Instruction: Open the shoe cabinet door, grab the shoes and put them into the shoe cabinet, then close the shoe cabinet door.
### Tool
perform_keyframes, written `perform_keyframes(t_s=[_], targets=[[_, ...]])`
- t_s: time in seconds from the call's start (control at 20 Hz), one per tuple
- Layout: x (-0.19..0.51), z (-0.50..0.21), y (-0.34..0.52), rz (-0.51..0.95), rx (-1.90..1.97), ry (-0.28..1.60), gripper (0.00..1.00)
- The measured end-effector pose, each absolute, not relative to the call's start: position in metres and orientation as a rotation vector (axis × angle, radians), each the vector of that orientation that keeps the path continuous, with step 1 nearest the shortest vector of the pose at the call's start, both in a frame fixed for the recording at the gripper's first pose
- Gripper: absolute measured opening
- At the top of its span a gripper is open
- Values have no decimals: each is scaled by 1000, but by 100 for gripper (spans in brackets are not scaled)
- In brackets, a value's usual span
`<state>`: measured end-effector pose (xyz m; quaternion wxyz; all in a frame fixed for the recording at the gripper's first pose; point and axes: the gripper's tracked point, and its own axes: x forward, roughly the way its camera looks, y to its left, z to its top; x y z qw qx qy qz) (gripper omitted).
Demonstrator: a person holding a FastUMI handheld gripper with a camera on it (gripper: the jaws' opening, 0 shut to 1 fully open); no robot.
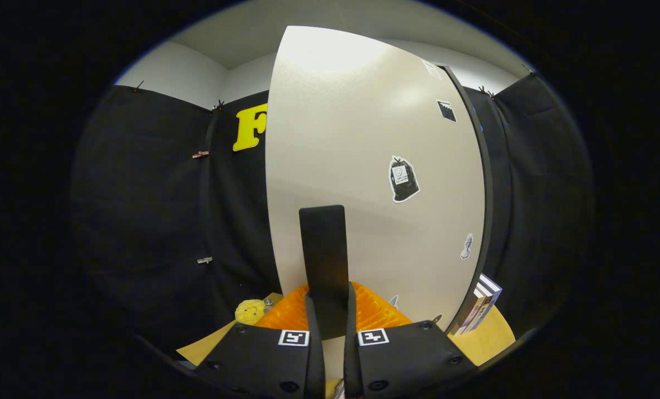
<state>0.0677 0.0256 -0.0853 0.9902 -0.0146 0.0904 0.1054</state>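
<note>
Cabinet door [363, 183] fills most of the space ahead of the gripper [328, 321], a pale, matte panel standing upright and seen at a slant, its left edge nearest and its right edge running back along a dark strip. A black, flat, upright handle [323, 260] sticks out from the lower part of the door. The gripper's two fingers [314, 338] stand close together with that handle between them, one on each side of its lower end; they look pressed against it, though the contact itself is hard to make out. Several small stickers [403, 178] dot the door to the right of the handle, the largest a dark bag-like shape about halfway up.

Left of the door's near edge there is open room back to the black cloth wall [158, 210], with small clips pinned on it. Low beside the door, just left of the handle, a small yellow plush toy [250, 311] sits on the light wooden table [208, 343]. An orange ribbed object [377, 310] lies directly behind the fingers, at the foot of the door. Right of the door's far edge, a few books [480, 303] stand leaning close to the dark strip, leaving little room on that side. The shoes cannot be made out from here.
</note>
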Motion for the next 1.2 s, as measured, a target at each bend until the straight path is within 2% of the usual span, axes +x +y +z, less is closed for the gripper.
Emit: perform_keyframes(t_s=[0.6, 1.2], targets=[[17, -66, -46, 191, -29, 161, 16], [4, -54, -105, 60, -33, 134, 15]])
